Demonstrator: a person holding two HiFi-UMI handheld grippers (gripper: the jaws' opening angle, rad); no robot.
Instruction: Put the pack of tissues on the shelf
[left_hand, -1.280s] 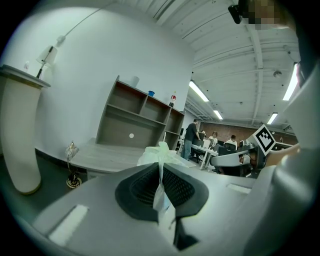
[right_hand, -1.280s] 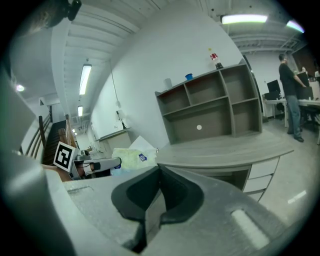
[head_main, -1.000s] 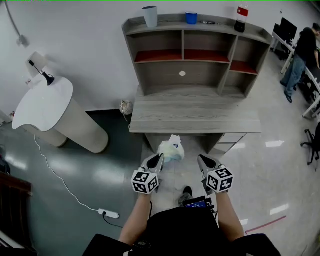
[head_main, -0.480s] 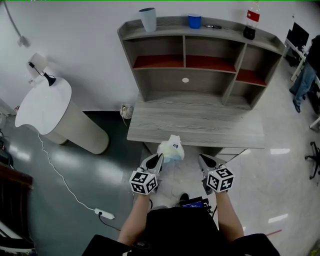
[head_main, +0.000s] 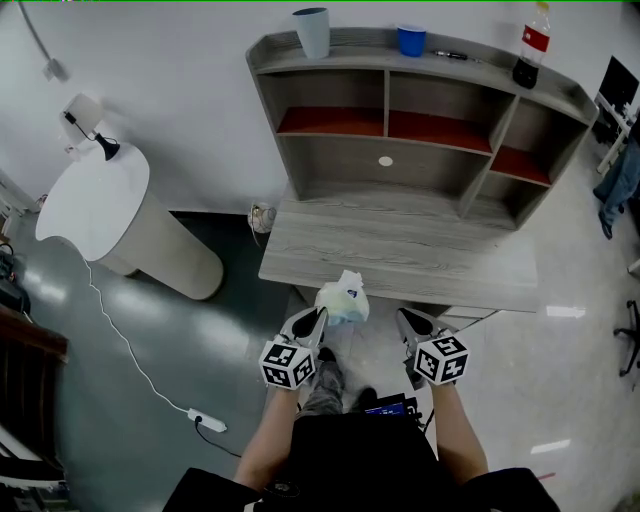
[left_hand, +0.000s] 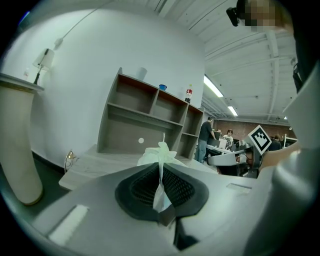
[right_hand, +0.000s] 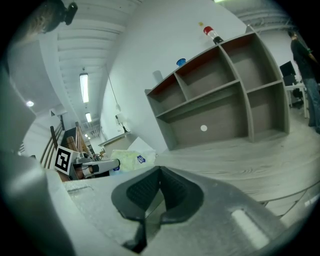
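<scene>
The pack of tissues (head_main: 343, 298) is a pale, soft plastic packet hanging just off the front edge of the grey wooden desk (head_main: 400, 250). My left gripper (head_main: 318, 320) is shut on a thin flap of its wrapper, which runs up between the dark pads (left_hand: 175, 187) to the bunched pack (left_hand: 159, 152). My right gripper (head_main: 407, 322) hangs beside it, apart from the pack, shut with nothing in it (right_hand: 159, 172). The pack (right_hand: 127, 159) lies to that gripper's left. The shelf unit (head_main: 420, 105) rises at the desk's back, its compartments bare.
On top of the shelf stand a grey cup (head_main: 312, 30), a blue cup (head_main: 410, 40), a pen (head_main: 460, 55) and a cola bottle (head_main: 530, 45). A white round column with a lamp (head_main: 100, 200) stands left. A power strip (head_main: 207, 421) and cord lie on the floor. A person (head_main: 622, 180) is far right.
The view has shifted so the shelf unit sits a little further right and looms larger. A leg has stepped forward below the left gripper. Both grippers keep their pose, pack still held.
</scene>
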